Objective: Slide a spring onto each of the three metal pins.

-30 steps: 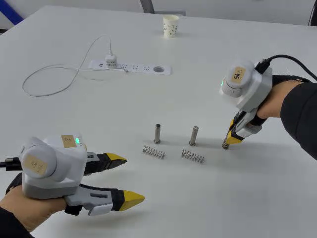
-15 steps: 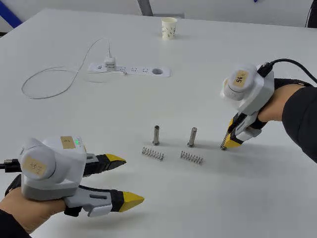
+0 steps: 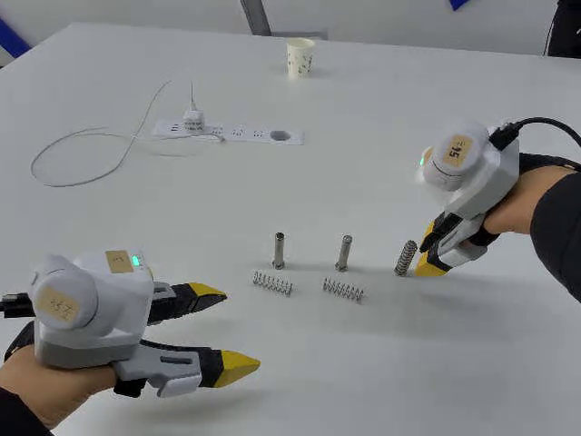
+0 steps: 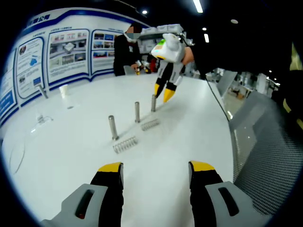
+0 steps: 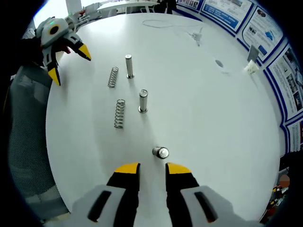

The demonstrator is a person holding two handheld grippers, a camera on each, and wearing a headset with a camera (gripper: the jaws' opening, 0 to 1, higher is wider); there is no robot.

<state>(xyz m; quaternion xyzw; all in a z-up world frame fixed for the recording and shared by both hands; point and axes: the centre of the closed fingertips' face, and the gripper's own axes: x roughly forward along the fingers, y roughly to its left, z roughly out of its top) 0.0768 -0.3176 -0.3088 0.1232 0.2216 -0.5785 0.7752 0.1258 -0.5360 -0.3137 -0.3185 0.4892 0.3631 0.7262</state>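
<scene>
- Springs, 3: first spring [image 3: 272, 283] lying flat on the tabletop [image 3: 472, 363] just in front of the left pin [image 3: 279, 250]; second spring [image 3: 343, 290] flat, just in front of the middle pin [image 3: 344, 252]; third spring [image 3: 406, 258] upright around the right pin [image 5: 162, 152].
- Pins, 3: upright in a row; left and middle bare.
- Right tool [image 3: 425, 265]: sticker [image 3: 459, 151] reading "15"; jaws narrowly apart, gripping nothing, tips just beside the third spring.
- Left tool [image 3: 234, 329]: jaws wide apart, empty, well apart from the pins; sticker writing illegible.
- Power strip [image 3: 238, 133], 1; white cable [image 3: 82, 150], 1; paper cup [image 3: 300, 56], 1, at the far side.
</scene>
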